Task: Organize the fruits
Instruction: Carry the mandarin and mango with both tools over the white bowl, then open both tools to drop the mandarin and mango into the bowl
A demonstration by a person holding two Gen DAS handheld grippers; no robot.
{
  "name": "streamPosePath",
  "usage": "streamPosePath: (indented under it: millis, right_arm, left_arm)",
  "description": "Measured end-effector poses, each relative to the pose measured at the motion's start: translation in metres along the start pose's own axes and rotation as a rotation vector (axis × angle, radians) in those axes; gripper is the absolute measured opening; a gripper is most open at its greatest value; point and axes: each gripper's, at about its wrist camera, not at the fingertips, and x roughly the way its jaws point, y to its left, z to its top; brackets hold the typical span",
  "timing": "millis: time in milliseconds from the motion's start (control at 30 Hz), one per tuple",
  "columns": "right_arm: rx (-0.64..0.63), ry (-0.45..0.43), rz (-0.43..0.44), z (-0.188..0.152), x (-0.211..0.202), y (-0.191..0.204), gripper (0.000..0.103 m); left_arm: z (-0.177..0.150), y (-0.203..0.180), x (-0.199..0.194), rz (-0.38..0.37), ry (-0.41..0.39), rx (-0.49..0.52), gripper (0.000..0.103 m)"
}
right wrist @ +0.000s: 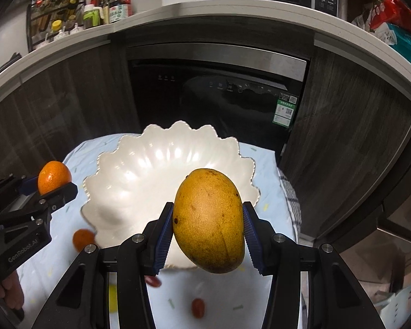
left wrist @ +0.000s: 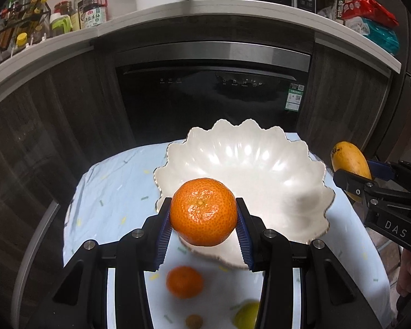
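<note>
Holding a tangerine [left wrist: 203, 211] between its ribbed blue pads, the left gripper [left wrist: 204, 220] hangs above the near rim of the bowl [left wrist: 260, 164]; the right gripper [right wrist: 208, 223] clamps a mango [right wrist: 209, 219] the same way, also above the near rim. Both fruits are clear of the table.

The bowl is white, glossy and shallow, with a scalloped, petal-like rim and fluted walls that catch bright highlights. Nothing lies inside it. It stands toward the far edge of a table spread with a pale blue cloth [left wrist: 115, 192] flecked with small coloured dashes.

The tangerine is round, with a pebbled, shiny orange rind. The mango is an elongated oval, matte yellow-orange with fine dark speckles, gripped across its width with its long axis roughly upright.

On the cloth near the table's near edge lie a second tangerine [left wrist: 184, 281], a yellow-green fruit [left wrist: 246, 315] partly hidden by the gripper, a small brown fruit [left wrist: 194, 321], and two small red fruits [right wrist: 197, 307], all blurred.

Behind the table stands a dark dishwasher [left wrist: 211, 90] under a pale counter [left wrist: 233, 11].
</note>
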Motion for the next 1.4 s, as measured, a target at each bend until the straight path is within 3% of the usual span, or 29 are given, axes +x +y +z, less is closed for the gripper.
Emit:
streamPosePath:
  millis: [500, 1033, 1067, 1167, 1200, 1233, 1333, 1400]
  right_arm:
    - [0.06, 0.069, -0.045, 0.014, 0.064, -0.015, 0.049]
    - [0.095, 0.154, -0.052, 0.009, 0.097, -0.02, 0.049]
    - [0.098, 0.158, -0.053, 0.009, 0.098, -0.02, 0.049]
    - [0.109, 0.148, -0.065, 0.01, 0.096, -0.021, 0.055]
    - [0.11, 0.132, -0.074, 0.011, 0.093, -0.021, 0.065]
    - [0.112, 0.12, -0.081, 0.012, 0.09, -0.022, 0.075]
    - [0.117, 0.085, -0.096, 0.018, 0.081, -0.022, 0.083]
    - [0.122, 0.074, -0.098, 0.02, 0.078, -0.021, 0.083]
  left_arm:
    - [0.019, 0.011, 0.066, 0.022, 0.069, -0.024, 0.043]
    - [0.018, 0.012, 0.083, 0.027, 0.131, -0.032, 0.044]
    - [0.019, 0.012, 0.082, 0.033, 0.134, -0.029, 0.046]
    - [0.022, 0.011, 0.076, 0.054, 0.104, -0.024, 0.065]
    - [0.023, 0.012, 0.074, 0.058, 0.097, -0.025, 0.069]
    - [0.024, 0.012, 0.072, 0.061, 0.096, -0.027, 0.069]
    - [0.028, 0.014, 0.068, 0.066, 0.089, -0.033, 0.072]
    - [0.03, 0.015, 0.065, 0.081, 0.08, -0.038, 0.081]
